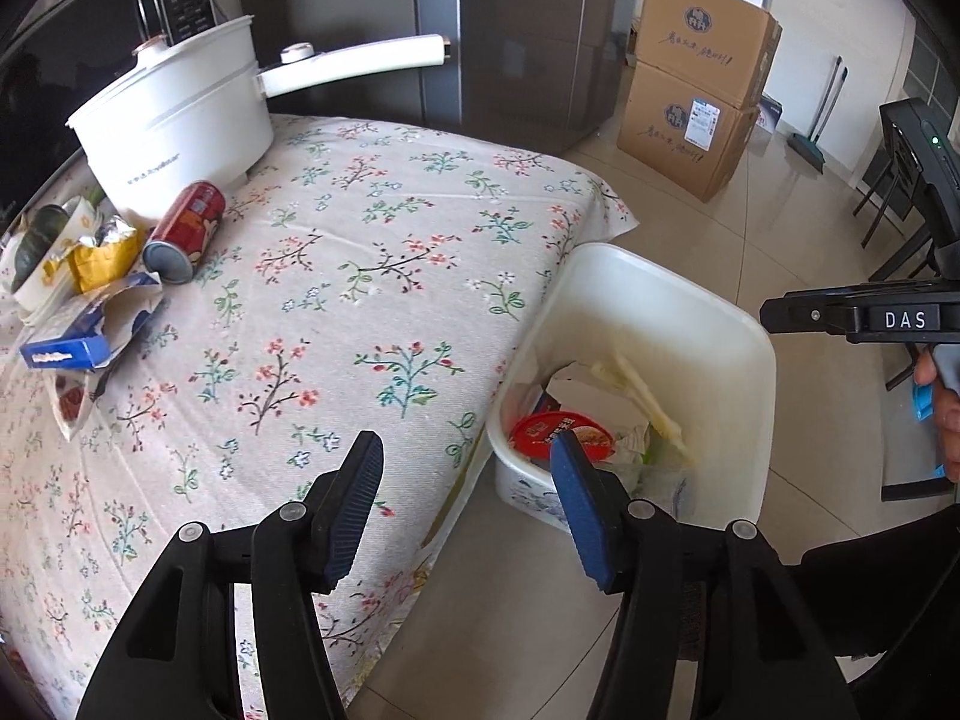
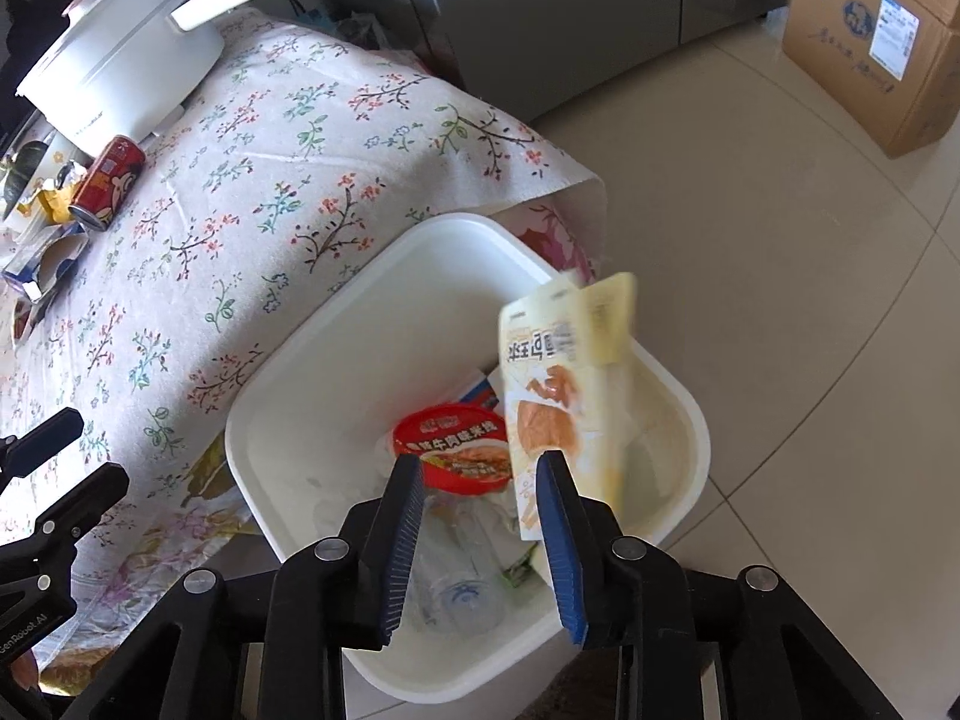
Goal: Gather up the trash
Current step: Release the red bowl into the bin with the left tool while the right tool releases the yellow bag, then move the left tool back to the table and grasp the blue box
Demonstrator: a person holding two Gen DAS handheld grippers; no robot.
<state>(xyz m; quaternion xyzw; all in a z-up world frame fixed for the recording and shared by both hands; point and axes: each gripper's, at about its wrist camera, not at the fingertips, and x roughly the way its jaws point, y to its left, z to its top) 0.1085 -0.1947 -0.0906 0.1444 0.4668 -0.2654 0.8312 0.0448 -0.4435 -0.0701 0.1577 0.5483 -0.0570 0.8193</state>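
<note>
My right gripper (image 2: 480, 492) hangs over the white bin (image 2: 690, 402), jaws apart, and the yellow snack bag (image 2: 558, 372) is slipping off my right pad, upright, already over the bin's mouth. My left gripper (image 1: 462, 468) stands open and empty above the table's near edge. The remaining trash lies far left on the floral cloth (image 1: 372, 276): a red can (image 1: 186, 231) on its side, crumpled wrappers (image 1: 102, 252), a blue box (image 1: 72, 348). My left is nearer, I judge, with clear cloth between.
</note>
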